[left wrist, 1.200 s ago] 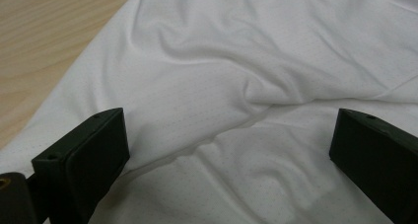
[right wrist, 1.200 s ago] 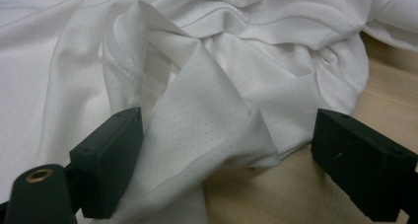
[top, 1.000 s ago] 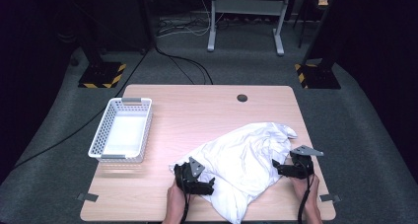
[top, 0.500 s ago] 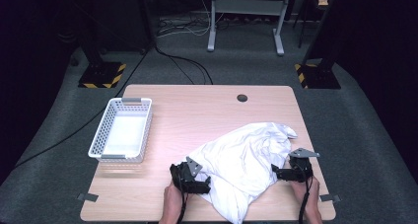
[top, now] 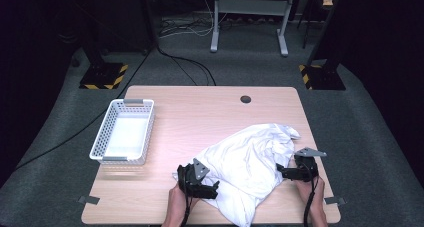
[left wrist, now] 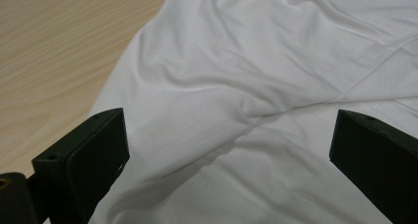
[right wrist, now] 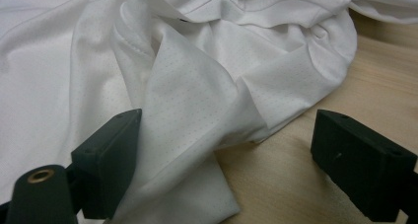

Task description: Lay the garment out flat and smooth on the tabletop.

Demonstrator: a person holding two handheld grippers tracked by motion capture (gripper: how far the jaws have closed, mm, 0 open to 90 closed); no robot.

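Observation:
A crumpled white garment [top: 250, 162] lies on the near right part of the wooden table [top: 200, 112]. My left gripper [top: 216, 188] is at the garment's near left edge, pointing right into it. Its jaws stand wide open over smooth white fabric [left wrist: 236, 76], with nothing pinched. My right gripper [top: 280, 172] sits at the garment's right side, pointing left. It is open too, and a raised fold of mesh-like fabric [right wrist: 197, 95] lies between its jaws, against the left one, with bare wood under the right one.
A white plastic basket [top: 102, 137] stands on the left part of the table with nothing in it. A round cable hole [top: 245, 99] is at the far edge. The garment's lower end hangs over the near table edge [top: 240, 218].
My left gripper has shifted a little at the garment's edge and lifted slightly. The right gripper has stayed put.

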